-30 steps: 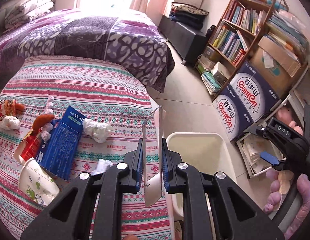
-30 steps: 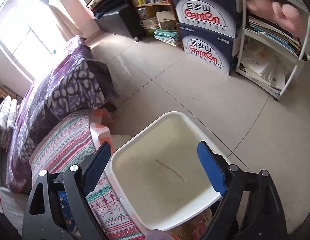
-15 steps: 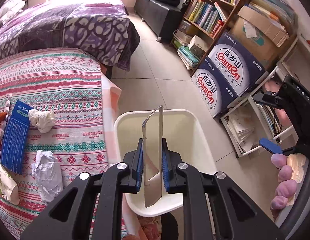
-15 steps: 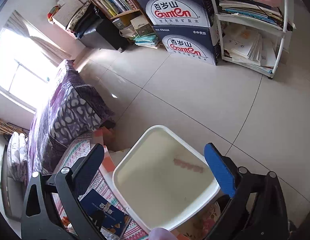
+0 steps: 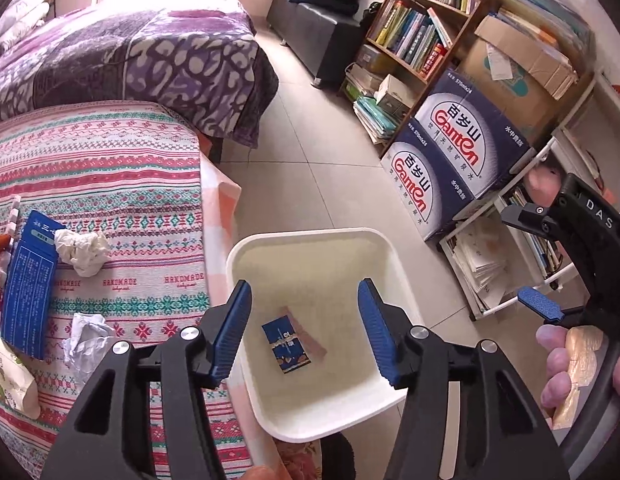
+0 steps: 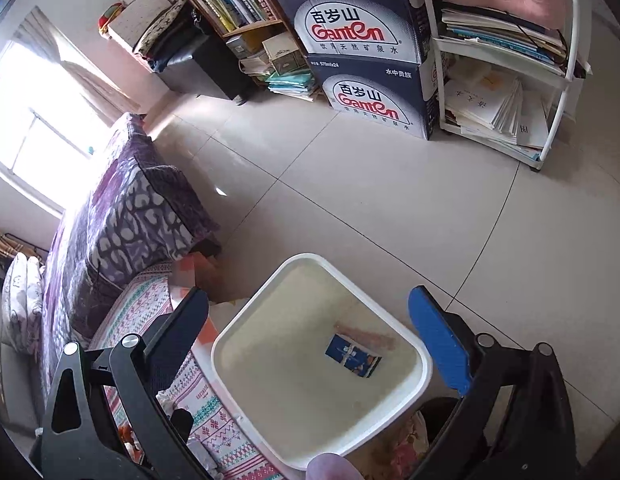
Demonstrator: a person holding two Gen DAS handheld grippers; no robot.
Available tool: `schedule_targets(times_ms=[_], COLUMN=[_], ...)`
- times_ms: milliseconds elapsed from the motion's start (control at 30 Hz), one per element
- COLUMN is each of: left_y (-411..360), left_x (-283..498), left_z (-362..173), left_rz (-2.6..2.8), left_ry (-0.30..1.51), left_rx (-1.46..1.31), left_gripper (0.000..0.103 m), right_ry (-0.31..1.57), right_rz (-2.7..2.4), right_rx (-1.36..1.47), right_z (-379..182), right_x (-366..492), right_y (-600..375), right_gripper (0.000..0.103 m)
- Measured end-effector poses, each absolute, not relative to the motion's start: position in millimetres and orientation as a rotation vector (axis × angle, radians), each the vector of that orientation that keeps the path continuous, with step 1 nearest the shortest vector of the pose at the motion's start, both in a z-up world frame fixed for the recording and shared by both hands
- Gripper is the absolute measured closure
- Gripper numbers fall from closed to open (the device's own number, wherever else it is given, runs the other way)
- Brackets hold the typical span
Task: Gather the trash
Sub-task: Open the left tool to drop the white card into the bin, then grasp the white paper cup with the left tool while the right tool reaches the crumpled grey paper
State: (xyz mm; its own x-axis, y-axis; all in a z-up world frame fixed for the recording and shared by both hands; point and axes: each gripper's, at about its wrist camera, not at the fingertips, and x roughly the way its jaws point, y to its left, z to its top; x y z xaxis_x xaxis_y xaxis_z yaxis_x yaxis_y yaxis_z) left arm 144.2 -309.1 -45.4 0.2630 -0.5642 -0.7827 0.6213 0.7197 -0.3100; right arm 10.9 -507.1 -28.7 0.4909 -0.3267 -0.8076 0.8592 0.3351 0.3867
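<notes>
Left hand-held gripper (image 5: 303,322): released, blue pads spread wide, nothing between them. Positioned above the white bin (image 5: 398,264), which shows directly ahead and below in the gap between the fingers.

Blue wrapper (image 5: 285,344): lying flat on the bin floor, in line with the gap of the left hand-held gripper, touching neither pad. Pinkish strip (image 5: 307,336) just beside it on the bin floor, partly beneath it.

Right hand-held gripper (image 6: 310,328): released, fingers wide apart, empty. Also held over the same bin (image 6: 225,344), with the blue wrapper (image 6: 353,355) visible between its fingers.

Remaining trash, left of the left hand-held gripper, on the striped cloth of the tabletop (image 5: 109,168):
- crumpled white tissue (image 5: 82,250), touching the blue carton (image 5: 27,284);
- crumpled silver-white paper (image 5: 87,340), just beside the left finger;
- printed paper cup (image 5: 9,376) at the far left edge, lying on its side.

Bin standing on the tiled floor (image 5: 310,176), just beside the tabletop edge. Beyond it, well apart: stacked water cartons (image 5: 454,160) and a bookshelf (image 5: 422,28). Bed with purple cover (image 5: 129,60) behind the tabletop.
</notes>
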Motion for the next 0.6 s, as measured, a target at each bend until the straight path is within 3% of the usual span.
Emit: schedule_targets(times_ms=[300, 600], left_y=[-268.3, -195.7], left_x=[158.5, 188.7], left_z=[-36.3, -45.0], left_rz=[-0.663, -0.389], left_ry=[0.966, 1.047], left_rx=[0.113, 0.092], left_gripper=[0.035, 0.026], right_ry=[0.744, 0.864], right_rz=[-0.857, -0.754], right_rx=[0.738, 0.609], right_z=[-21.1, -32.0], right_x=[39.0, 74.5], right_y=[-468.8, -419.4], right_gripper=[0.007, 0.007])
